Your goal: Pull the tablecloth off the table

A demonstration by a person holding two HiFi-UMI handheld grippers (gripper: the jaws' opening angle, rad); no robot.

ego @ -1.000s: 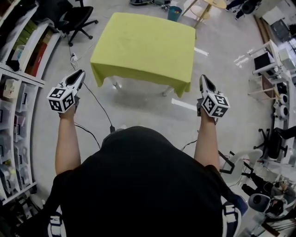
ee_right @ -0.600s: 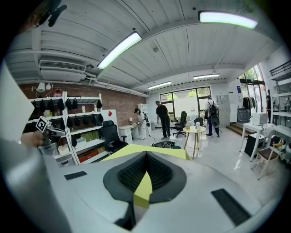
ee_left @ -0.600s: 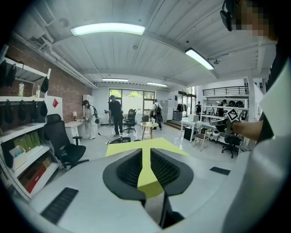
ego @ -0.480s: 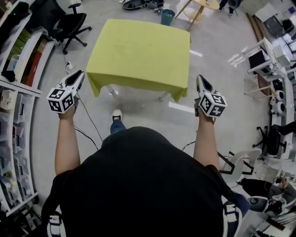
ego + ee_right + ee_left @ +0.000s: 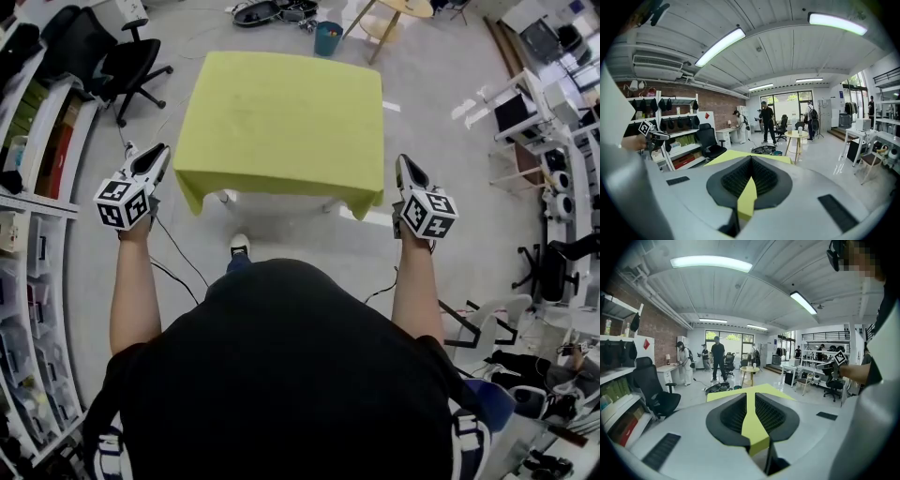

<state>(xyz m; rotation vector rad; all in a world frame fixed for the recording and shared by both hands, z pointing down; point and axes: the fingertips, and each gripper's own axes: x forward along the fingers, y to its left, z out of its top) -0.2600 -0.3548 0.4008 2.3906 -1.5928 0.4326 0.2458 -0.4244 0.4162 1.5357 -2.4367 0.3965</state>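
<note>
Tablecloth (image 5: 281, 117) lies spread over table (image 5: 228, 196), untouched. You hold left tool (image 5: 154, 155) slightly apart and right tool (image 5: 405, 166) closed, both empty, beside near corners, probably to seize both for even pull

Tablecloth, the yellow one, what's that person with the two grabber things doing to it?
A person holds a gripper in each hand, both aimed at the yellow-green tablecloth, which lies spread flat with its corners hanging down. Neither gripper touches it yet. The left gripper has its jaws a little apart and empty, and the right gripper is shut on nothing. The pull hasn't started.
</note>
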